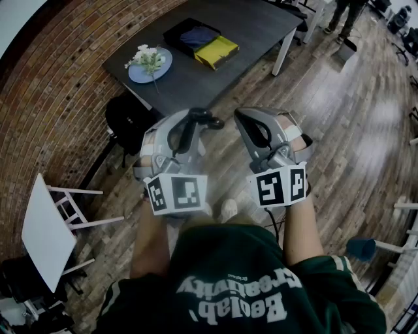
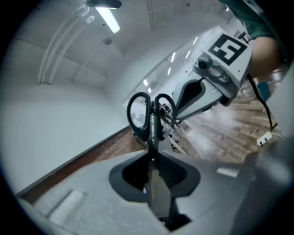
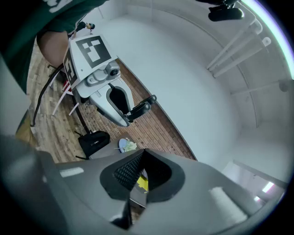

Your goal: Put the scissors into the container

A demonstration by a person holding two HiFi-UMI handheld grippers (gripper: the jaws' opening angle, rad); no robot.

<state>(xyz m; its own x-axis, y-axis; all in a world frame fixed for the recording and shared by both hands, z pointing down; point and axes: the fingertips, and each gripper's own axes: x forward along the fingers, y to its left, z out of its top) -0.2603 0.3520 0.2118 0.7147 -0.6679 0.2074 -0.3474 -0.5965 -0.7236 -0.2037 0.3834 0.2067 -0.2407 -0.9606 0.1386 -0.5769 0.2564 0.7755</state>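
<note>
Black-handled scissors [image 2: 149, 112] stick out from between the jaws of my left gripper [image 2: 154, 158], handles pointing away from it, blades pinched between the pads. In the head view the scissors [image 1: 204, 120] project from the left gripper [image 1: 186, 127], held at chest height above the floor. My right gripper [image 1: 251, 121] is level with it and to its right. Its jaws [image 3: 143, 153] meet at the tips with nothing between them. The container [image 1: 199, 40], dark with blue and yellow inside, lies far ahead on the dark table [image 1: 248, 26].
A blue plate with white flowers [image 1: 150, 64] sits on the table's left end. A black backpack [image 1: 129, 121] leans by the brick wall. A white folding table [image 1: 46, 228] stands at the left. A person [image 1: 346, 13] stands at the far right on the wood floor.
</note>
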